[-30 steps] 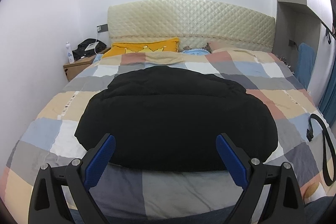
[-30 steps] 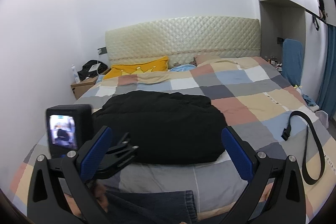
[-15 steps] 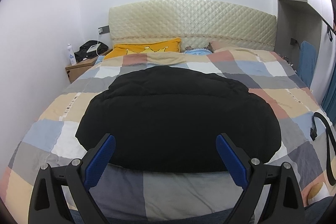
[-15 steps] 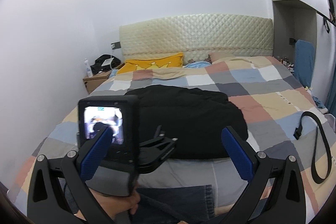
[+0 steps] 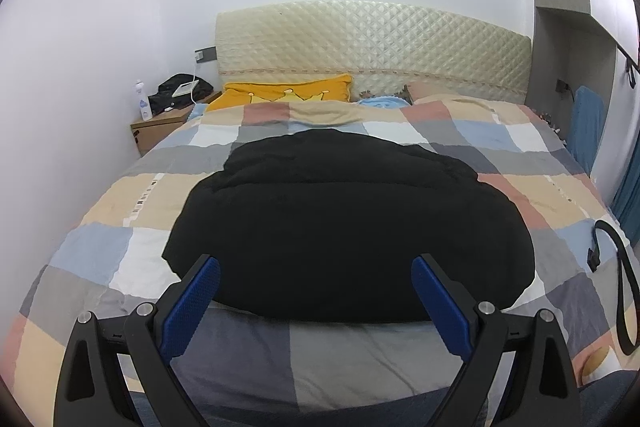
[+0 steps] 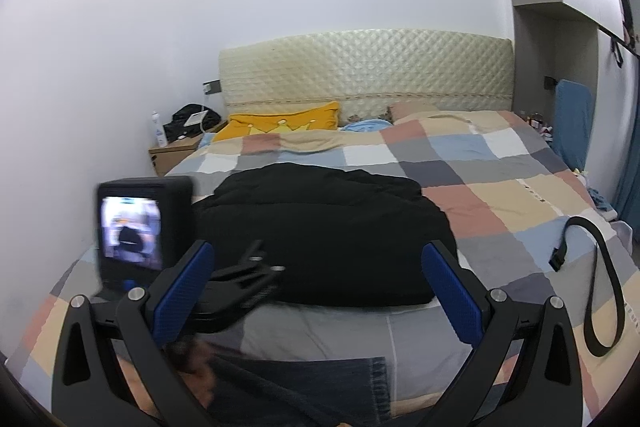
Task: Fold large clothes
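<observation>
Black padded jacket (image 5: 352, 235), puffy and matte with faint quilting seams running crosswise, lies folded into a rounded bundle in the middle of the checked duvet (image 5: 500, 143), its long axis set across the bed and its straight thick edge facing the cameras. Both the left gripper (image 5: 316, 301) and the right gripper (image 6: 318, 291) hover short of that edge with jaws spread wide and nothing between their blue ribbed pads. A black strap (image 6: 604, 291) loops on the duvet well to the right, and a yellow crown-print pillow (image 5: 288, 95) leans at the quilted cream headboard (image 5: 372, 39).
</observation>
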Demonstrator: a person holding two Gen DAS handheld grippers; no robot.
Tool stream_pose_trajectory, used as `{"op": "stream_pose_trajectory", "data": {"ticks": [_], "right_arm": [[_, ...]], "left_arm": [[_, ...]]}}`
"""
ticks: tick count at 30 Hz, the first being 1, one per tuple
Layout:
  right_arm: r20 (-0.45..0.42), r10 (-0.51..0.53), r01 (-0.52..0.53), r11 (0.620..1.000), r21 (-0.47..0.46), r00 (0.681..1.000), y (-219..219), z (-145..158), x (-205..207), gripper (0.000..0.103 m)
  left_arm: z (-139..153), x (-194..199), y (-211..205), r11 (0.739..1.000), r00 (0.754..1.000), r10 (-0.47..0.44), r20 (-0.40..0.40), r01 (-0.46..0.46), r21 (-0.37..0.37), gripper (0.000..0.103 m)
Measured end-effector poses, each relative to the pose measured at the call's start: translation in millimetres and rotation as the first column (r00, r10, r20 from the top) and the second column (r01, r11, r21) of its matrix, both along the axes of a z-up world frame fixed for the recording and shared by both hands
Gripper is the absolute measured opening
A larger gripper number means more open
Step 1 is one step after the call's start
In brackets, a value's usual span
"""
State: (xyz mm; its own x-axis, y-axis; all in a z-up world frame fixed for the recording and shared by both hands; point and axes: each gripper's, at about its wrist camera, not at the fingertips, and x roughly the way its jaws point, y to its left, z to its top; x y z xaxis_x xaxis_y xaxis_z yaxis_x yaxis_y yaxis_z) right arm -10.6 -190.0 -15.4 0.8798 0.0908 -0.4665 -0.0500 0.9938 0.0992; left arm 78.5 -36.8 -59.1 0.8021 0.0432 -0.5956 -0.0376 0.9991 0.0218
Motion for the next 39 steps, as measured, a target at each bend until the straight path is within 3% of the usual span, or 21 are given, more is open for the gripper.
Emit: {"op": "stream_pose_trajectory", "data": {"ticks": [23, 28, 39], "right_arm": [[-0.015, -0.06, 0.06, 0.998, -0.02, 0.998, -32.1, -16.3, 9.5, 0.103], [-0.013, -0.057, 0.057, 0.998, -0.007, 0.998, -34.8, -15.3, 9.5, 0.103], [0.004, -0.058, 0.058, 0.998, -0.017, 0.998, -36.2, -11.2, 4.8, 0.103]], "left_arm": [[61.8, -64.5, 24.6, 0.999, 0.999, -0.043, 0.032, 0.044, -0.006, 0.097], [76.2, -76.8, 35.6, 0.999, 0.999, -0.014, 0.045, 0.016, -0.04, 0.097], [84.1, -86.8, 34.6, 0.999, 0.998, -0.023, 0.067, 0.024, -0.021, 0.097]]}}
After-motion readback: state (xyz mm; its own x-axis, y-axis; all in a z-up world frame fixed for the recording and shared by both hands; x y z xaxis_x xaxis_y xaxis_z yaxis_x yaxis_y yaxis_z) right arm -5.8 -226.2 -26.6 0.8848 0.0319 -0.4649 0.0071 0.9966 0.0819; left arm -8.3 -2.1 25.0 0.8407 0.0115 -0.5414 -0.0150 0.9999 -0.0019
